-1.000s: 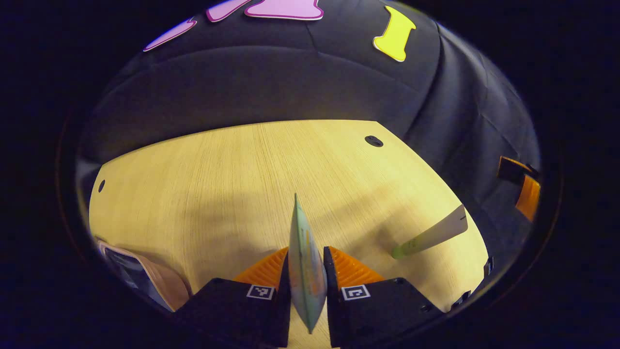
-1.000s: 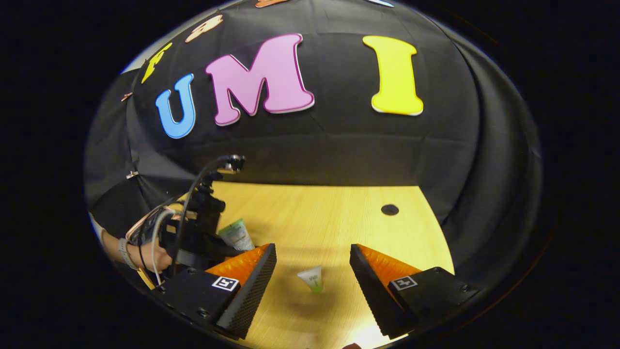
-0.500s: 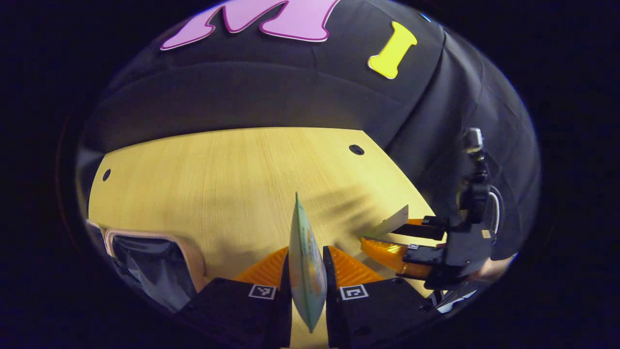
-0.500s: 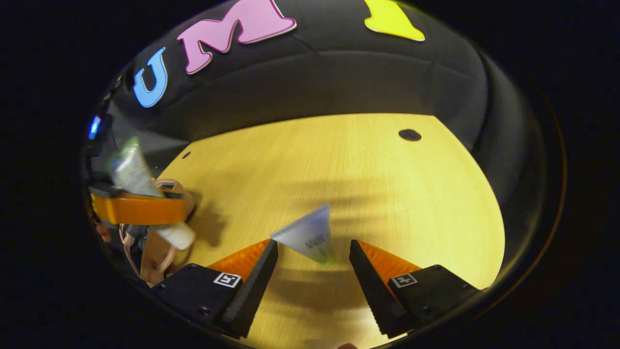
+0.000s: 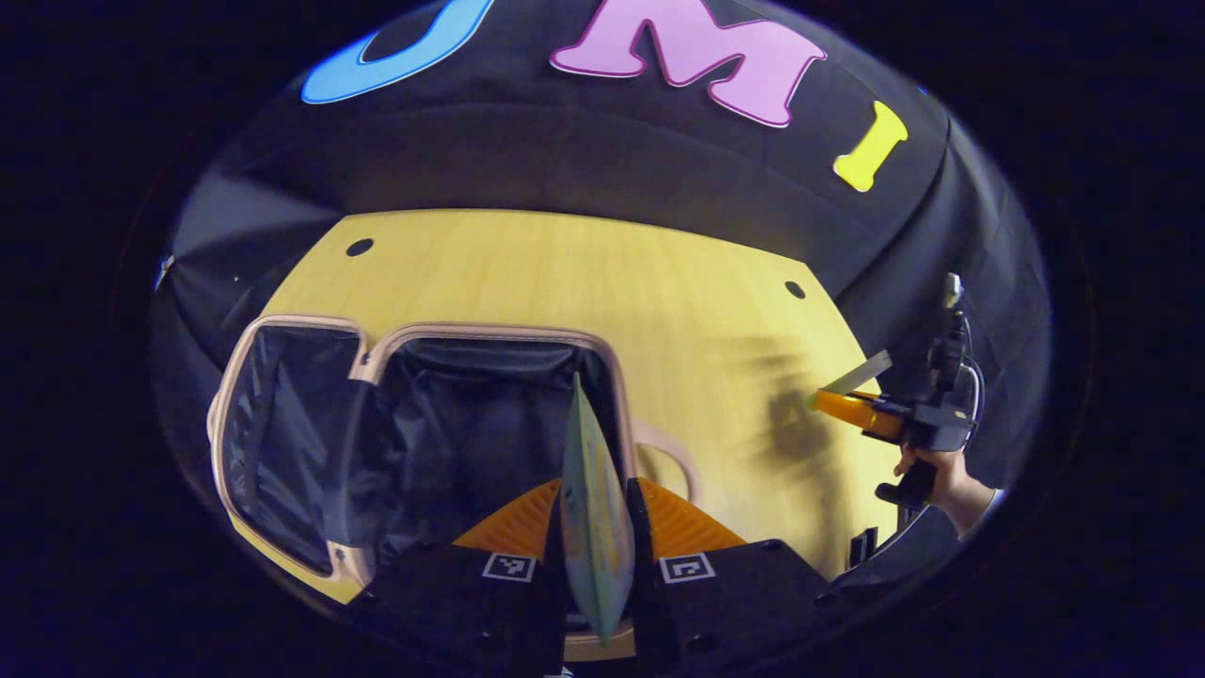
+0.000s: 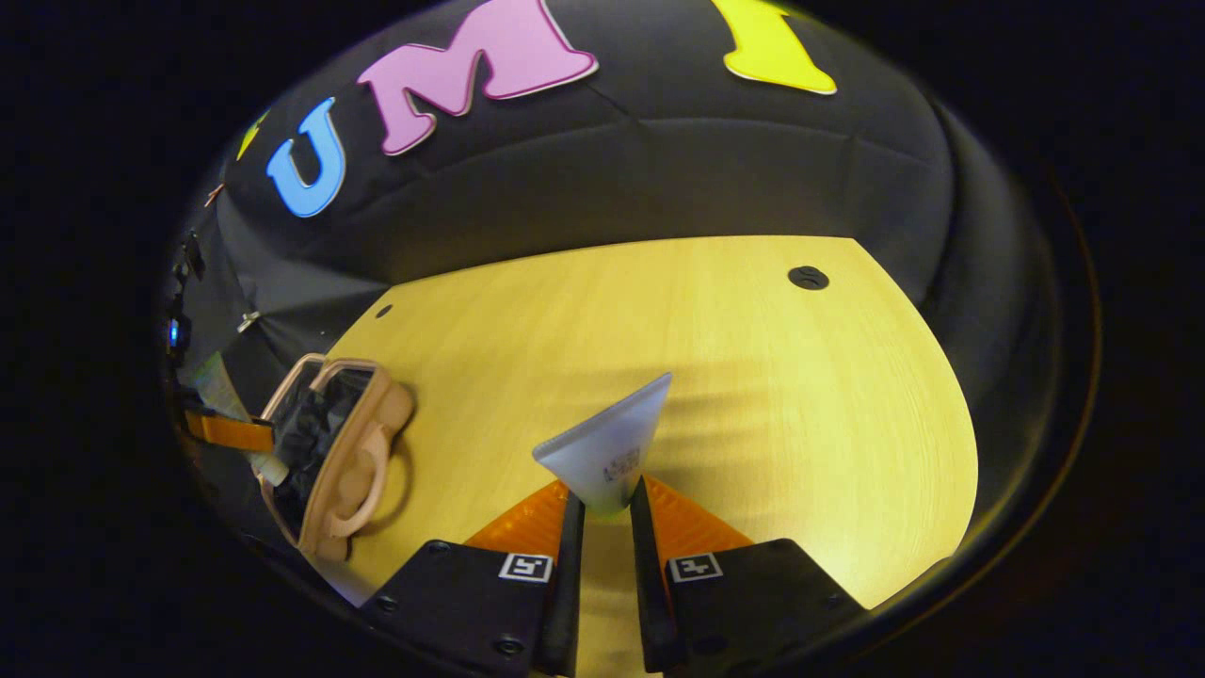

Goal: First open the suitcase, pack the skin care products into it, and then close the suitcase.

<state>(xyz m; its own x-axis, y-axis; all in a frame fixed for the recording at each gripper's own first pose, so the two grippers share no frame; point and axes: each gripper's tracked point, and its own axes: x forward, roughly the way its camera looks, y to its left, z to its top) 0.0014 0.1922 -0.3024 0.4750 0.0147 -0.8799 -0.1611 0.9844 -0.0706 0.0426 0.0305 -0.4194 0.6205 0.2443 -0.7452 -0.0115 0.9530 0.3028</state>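
The left claw (image 5: 595,527) grips a flat green sachet (image 5: 591,499) edge-on, above the open suitcase (image 5: 414,424) on the desk (image 5: 584,273). The right claw (image 6: 604,527) pinches a pale tube (image 6: 610,450) — lifted over the desk, well apart from the suitcase.

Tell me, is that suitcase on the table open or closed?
Open. In the left gripper view the suitcase lies spread in two halves on the table, dark lining showing inside both; nothing packed is visible in it.

Lighting dim and warm, falling from above; the wooden table (image 6: 753,377) is the brightest surface, with soft banded shadows across it. Strong fisheye bending at edges. Left gripper view slightly motion-blurred on table (image 5: 584,273); the suitcase (image 5: 452,414) interior is nearly black.
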